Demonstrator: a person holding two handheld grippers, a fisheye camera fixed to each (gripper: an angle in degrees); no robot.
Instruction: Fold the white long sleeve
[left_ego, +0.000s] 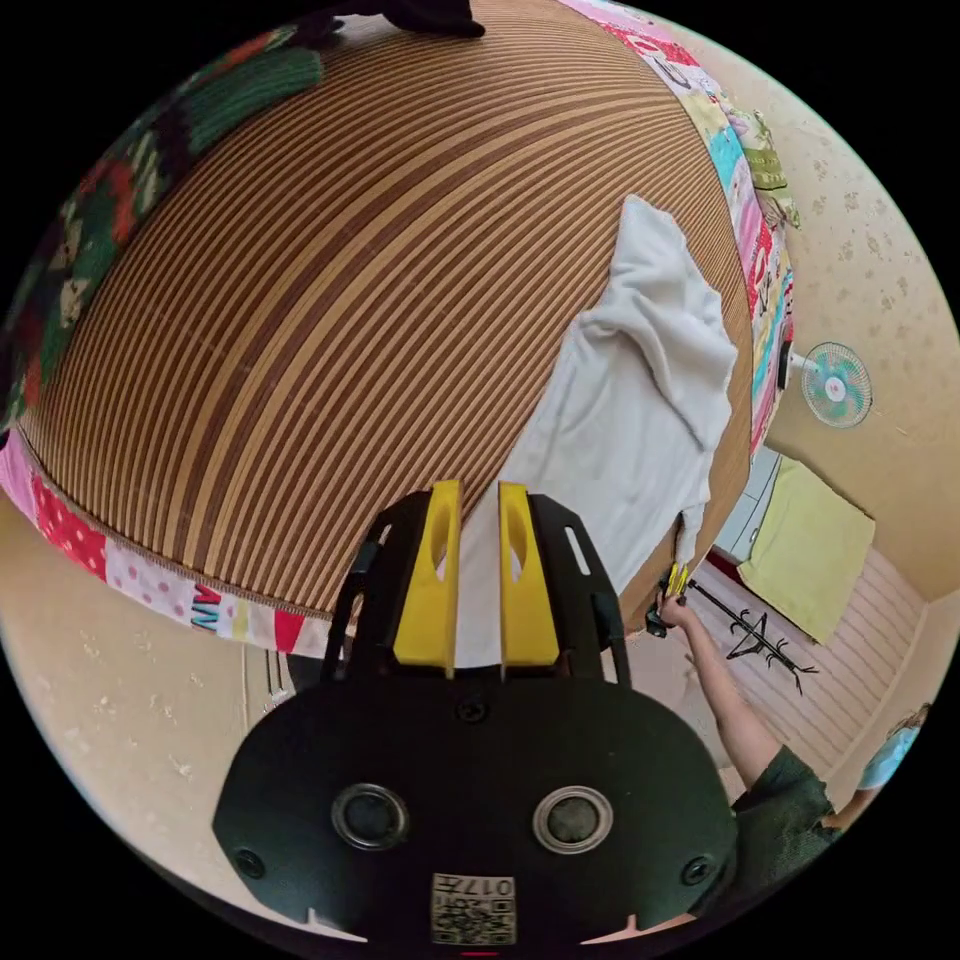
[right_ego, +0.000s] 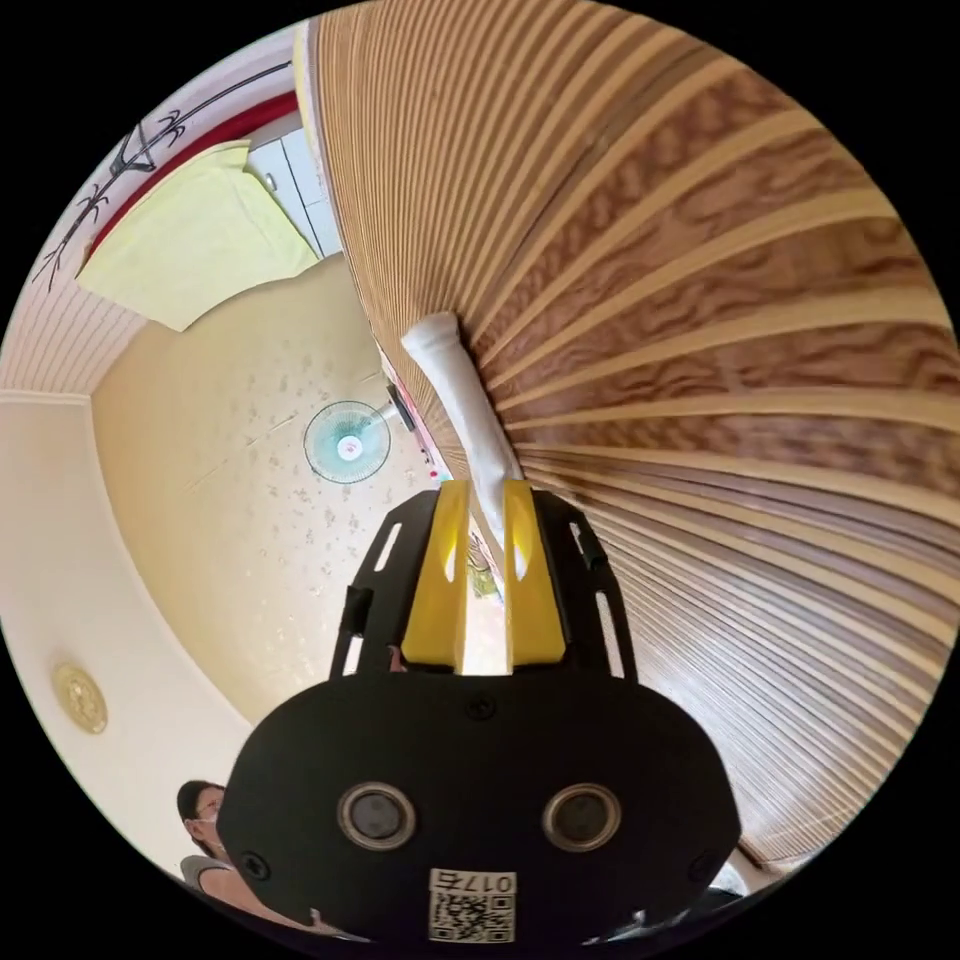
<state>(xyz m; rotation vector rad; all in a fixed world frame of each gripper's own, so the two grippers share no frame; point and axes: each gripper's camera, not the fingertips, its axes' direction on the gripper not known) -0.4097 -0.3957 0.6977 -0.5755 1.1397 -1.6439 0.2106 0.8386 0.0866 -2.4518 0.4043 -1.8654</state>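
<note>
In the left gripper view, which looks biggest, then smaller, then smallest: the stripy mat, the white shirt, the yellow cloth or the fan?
1. stripy mat
2. white shirt
3. yellow cloth
4. fan

The cloth and fan are farther away, so their real sizes are unsure.

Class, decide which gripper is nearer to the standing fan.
Right. The right gripper holds the white long sleeve's corner at the mat edge facing the fan; the left gripper grips the hem farther along.

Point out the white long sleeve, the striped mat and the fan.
white long sleeve (left_ego: 620, 430): left gripper view, on the flat body panel.
striped mat (left_ego: 330, 300): left gripper view, on its bare middle.
fan (right_ego: 347, 442): right gripper view, on the round grille.
</note>
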